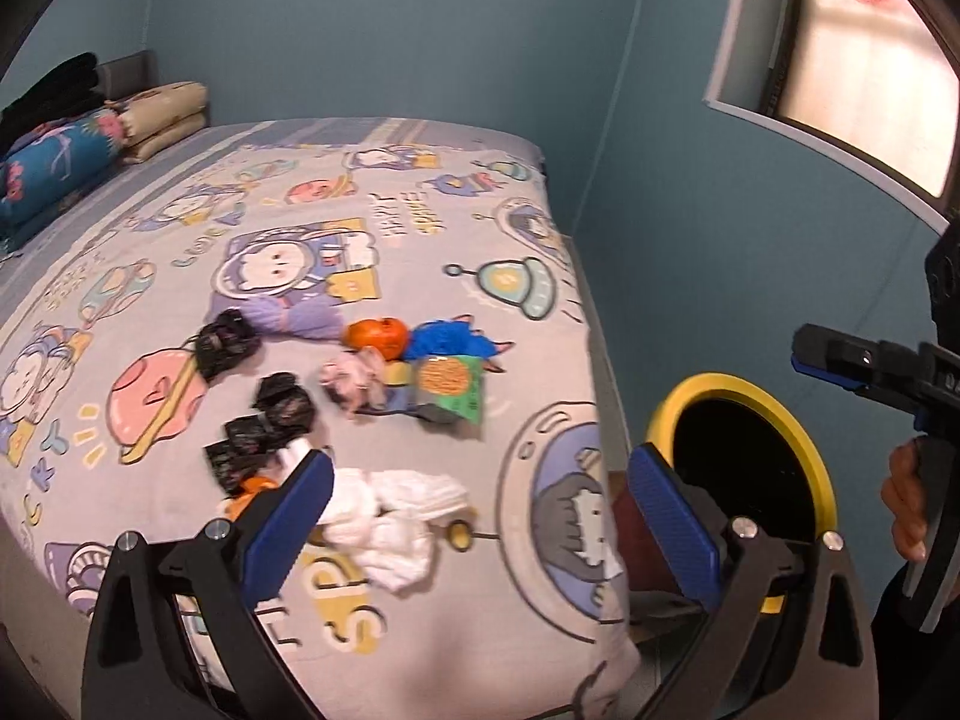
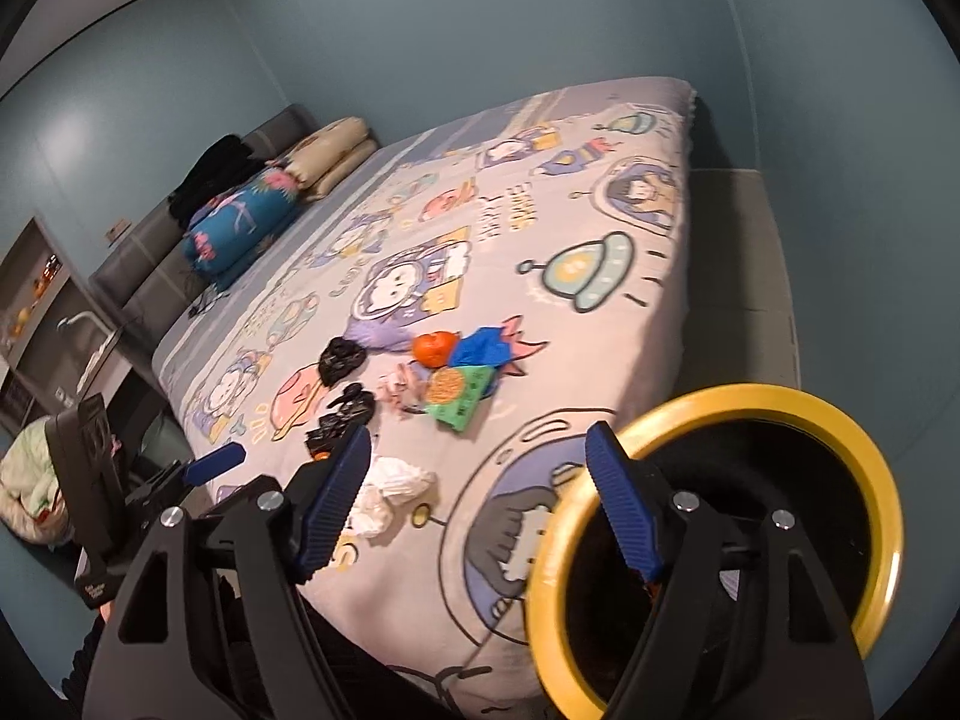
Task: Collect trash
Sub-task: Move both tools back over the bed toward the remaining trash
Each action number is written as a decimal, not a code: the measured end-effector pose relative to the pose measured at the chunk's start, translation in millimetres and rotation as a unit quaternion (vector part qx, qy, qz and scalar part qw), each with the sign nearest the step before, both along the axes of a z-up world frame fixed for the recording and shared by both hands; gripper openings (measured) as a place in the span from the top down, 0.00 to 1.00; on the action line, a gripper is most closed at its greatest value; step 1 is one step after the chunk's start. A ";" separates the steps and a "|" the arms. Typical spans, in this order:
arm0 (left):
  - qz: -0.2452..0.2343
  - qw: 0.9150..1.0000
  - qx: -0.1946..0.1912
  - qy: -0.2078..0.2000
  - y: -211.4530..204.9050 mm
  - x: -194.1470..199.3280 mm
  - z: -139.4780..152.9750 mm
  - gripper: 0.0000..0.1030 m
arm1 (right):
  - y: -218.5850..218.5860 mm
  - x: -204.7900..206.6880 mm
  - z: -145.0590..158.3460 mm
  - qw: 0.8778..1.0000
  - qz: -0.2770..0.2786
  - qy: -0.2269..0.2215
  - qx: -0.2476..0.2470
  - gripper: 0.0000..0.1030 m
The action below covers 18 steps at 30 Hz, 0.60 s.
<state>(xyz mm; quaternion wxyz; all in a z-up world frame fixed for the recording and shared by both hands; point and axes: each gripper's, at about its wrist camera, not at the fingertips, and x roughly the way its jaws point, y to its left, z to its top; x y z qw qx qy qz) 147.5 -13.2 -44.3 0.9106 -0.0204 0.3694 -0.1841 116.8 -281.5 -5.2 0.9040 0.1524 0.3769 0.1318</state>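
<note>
Both grippers are spread wide with nothing between their blue pads. The left gripper (image 1: 480,516) hangs over the near part of the bed (image 1: 420,192), its jaws framing a crumpled white tissue wad (image 1: 396,516) that lies on the cartoon-printed sheet without touching either pad. The right gripper (image 2: 477,504) is held just beside it, one finger over the sheet and the other in front of the rim of the yellow-rimmed bin (image 2: 750,405), which stands on the floor against the bed's near corner, its black inside showing. From the left camera, a hand (image 1: 906,498) is wrapped round the right gripper's handle. Farther out on the sheet the rest of the trash lies in a loose cluster: crumpled black plastic bags (image 1: 270,414), a pink scrap (image 1: 354,381), a green snack packet (image 1: 450,390), an orange ball-like thing (image 1: 378,333) and a blue wrapper (image 1: 444,339) touching it. Folded bedding (image 1: 60,144) is piled at the far headboard end.
</note>
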 end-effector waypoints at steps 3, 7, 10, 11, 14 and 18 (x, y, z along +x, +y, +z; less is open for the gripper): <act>0.018 1.000 0.001 0.000 13.6 1.7 -0.4 0.08 | 11.5 3.4 1.1 1.000 0.014 -0.004 -0.001 0.31; 0.039 0.999 0.002 -0.004 30.4 2.3 0.1 0.08 | 25.2 8.4 2.5 1.000 0.028 -0.007 -0.004 0.31; 0.054 0.999 0.004 -0.006 42.3 1.9 0.7 0.08 | 35.4 11.9 2.9 0.999 0.038 -0.007 -0.006 0.31; 0.059 0.998 0.006 -0.007 46.8 1.6 0.9 0.08 | 39.5 12.8 3.0 0.999 0.043 -0.008 -0.008 0.31; 0.069 0.998 0.009 -0.008 55.8 2.0 1.0 0.08 | 47.5 16.0 2.8 0.999 0.052 -0.010 -0.012 0.30; 0.085 0.996 0.010 -0.007 68.6 2.7 -0.7 0.08 | 60.6 20.0 0.4 0.998 0.065 -0.009 -0.017 0.30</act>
